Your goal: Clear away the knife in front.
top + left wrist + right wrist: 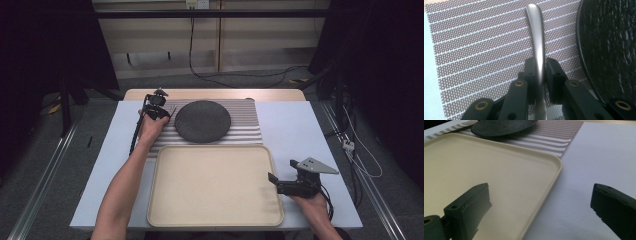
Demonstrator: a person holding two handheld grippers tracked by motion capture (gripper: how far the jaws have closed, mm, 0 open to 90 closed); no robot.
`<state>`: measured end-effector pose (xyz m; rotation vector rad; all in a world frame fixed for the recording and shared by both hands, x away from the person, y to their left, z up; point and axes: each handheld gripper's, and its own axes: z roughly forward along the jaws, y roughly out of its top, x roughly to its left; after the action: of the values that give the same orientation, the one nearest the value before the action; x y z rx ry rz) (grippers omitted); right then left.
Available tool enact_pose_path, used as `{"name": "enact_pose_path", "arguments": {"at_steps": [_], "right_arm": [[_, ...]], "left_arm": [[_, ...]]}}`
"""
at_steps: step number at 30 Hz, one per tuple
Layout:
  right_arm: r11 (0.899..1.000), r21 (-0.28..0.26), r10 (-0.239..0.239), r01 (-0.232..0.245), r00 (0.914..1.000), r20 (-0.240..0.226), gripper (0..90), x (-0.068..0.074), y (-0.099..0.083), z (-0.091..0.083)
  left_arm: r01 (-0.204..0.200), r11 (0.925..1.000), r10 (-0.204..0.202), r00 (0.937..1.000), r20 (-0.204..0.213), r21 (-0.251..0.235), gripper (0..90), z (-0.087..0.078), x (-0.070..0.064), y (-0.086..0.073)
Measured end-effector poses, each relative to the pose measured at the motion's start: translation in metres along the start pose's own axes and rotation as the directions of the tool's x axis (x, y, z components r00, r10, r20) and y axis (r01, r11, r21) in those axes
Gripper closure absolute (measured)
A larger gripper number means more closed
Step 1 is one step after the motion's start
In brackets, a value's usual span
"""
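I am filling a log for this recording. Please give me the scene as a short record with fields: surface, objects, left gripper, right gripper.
surface: white table with a striped placemat
objects: dark round plate on the placemat; beige tray, nothing in it
left gripper: jaws closed on a metal utensil handle, beside the plate
right gripper: jaws wide apart, holding nothing, at the tray's right edge

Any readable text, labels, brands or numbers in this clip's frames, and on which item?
None readable. The tray, plate, striped mat and metal handle shut in the left gripper bear no print. The right gripper hangs open, unmarked.
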<state>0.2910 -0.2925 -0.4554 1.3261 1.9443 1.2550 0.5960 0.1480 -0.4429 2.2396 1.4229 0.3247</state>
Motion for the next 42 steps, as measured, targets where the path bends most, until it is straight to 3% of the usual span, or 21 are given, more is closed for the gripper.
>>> {"name": "enact_pose_path", "arguments": {"at_steps": [6, 15, 22, 42], "right_arm": [[1.000, 0.001, 0.000, 0.000, 1.0000, 0.000, 2.8, 0.000, 0.000, 0.000], [1.000, 0.001, -0.002, 0.002, 1.0000, 0.000, 2.8, 0.001, 0.000, 0.000], [1.000, 0.001, -0.002, 0.002, 1.0000, -0.003, 2.9, 0.001, 0.000, 0.000], [1.000, -0.001, -0.012, 0.012, 0.9999, -0.003, 2.9, 0.002, 0.001, -0.001]], "left_arm": [[0.007, 0.9999, -0.007, 1.0000, 0.003, -0.015, 80.1, -0.007, 0.000, -0.001], [-0.024, 0.9991, 0.025, 0.9995, 0.021, -0.035, 80.1, -0.020, -0.002, -0.005], [-0.025, 0.9982, 0.027, 0.9989, 0.037, -0.054, 80.1, -0.030, -0.003, -0.009], [-0.090, 0.9918, 0.095, 0.9942, 0.050, -0.091, 80.1, -0.059, -0.019, -0.023]]}}
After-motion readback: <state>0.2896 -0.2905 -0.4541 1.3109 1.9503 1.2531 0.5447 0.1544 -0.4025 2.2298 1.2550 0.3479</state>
